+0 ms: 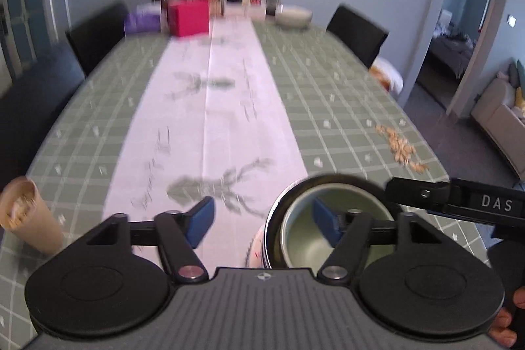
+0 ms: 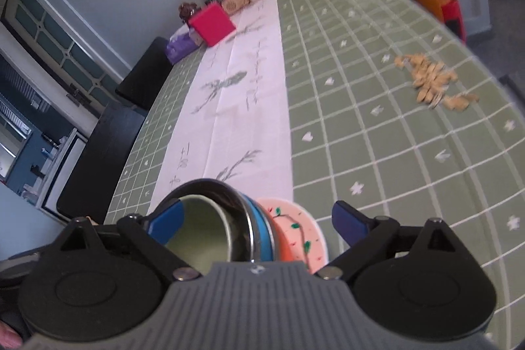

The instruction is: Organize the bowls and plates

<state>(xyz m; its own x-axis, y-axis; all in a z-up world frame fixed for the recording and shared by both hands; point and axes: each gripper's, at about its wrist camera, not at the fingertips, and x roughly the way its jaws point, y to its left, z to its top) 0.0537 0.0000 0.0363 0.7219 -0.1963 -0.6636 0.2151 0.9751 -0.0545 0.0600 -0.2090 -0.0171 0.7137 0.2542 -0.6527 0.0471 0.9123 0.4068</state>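
A stack of dishes stands at the near end of the table. Its pale green bowl point(image 2: 200, 238) nests in a steel bowl point(image 2: 213, 186), over a blue bowl point(image 2: 261, 235) and a pink painted plate point(image 2: 295, 232). My right gripper point(image 2: 259, 222) is open just above the stack, one blue pad over the green bowl's rim and the other clear of the plate. In the left wrist view the steel bowl point(image 1: 328, 179) and green bowl point(image 1: 302, 238) sit low right. My left gripper point(image 1: 264, 222) is open, its right pad over the green bowl and its left pad over the runner. A white bowl point(image 1: 293, 15) rests at the far end.
A paper cup point(image 1: 23, 218) with seeds stands near left. Loose seeds point(image 1: 400, 146) lie scattered on the green checked cloth at the right. A pink box point(image 1: 188, 17), bottles and jars crowd the far end. Dark chairs point(image 1: 98, 31) flank the table. The right gripper's black body point(image 1: 426, 194) reaches in beside the stack.
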